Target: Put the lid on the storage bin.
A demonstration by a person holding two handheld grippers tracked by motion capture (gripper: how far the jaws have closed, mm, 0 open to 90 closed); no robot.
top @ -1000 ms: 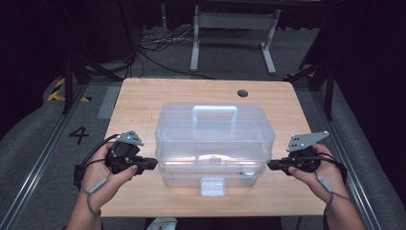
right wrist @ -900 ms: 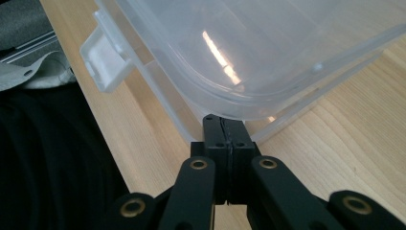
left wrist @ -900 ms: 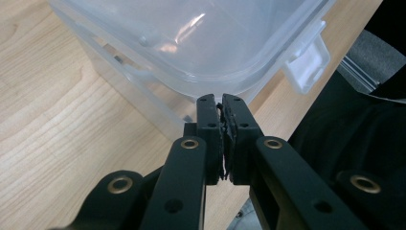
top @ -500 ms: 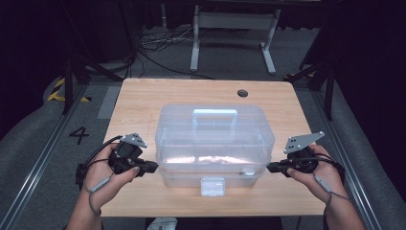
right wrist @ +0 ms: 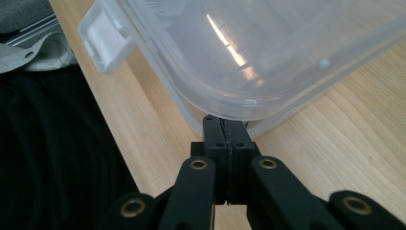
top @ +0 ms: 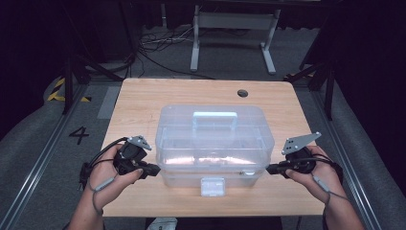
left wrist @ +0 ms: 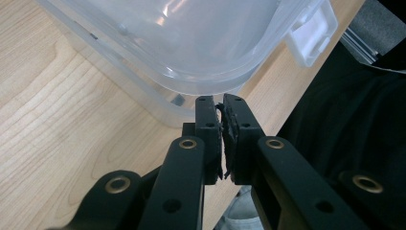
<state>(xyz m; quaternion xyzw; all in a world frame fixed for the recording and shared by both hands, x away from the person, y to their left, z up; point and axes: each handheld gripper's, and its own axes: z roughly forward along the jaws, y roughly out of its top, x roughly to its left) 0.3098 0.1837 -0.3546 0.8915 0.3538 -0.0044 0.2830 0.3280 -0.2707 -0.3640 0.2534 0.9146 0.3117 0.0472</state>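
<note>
Both claws are pressed together with nothing between their jaws: the left claw (top: 152,171) sits in the lower left of the high view, its tips just at the lower left corner of the clear plastic box (top: 214,143), and the right claw (top: 271,168) mirrors it in the lower right, tips at the box's lower right corner. In the left gripper view the left claw (left wrist: 223,103) has its pads nearly meeting, a thin dark slit between them, right below the rounded rim of the box (left wrist: 191,43). In the right gripper view the right claw (right wrist: 227,125) is fully closed and touches, or all but touches, the lid's curved edge (right wrist: 230,108). The box stands at the centre of the wooden tabletop (top: 139,103), lid on, with a pale handle (top: 215,116) across its top and a white latch (top: 213,186) at the middle of its near side. A small dark hole (top: 242,93) marks the tabletop towards the upper right. Beyond the tabletop, in the upper part of the frame, lie loose cables (top: 158,48) and a white metal stand (top: 233,33) on grey floor.
</note>
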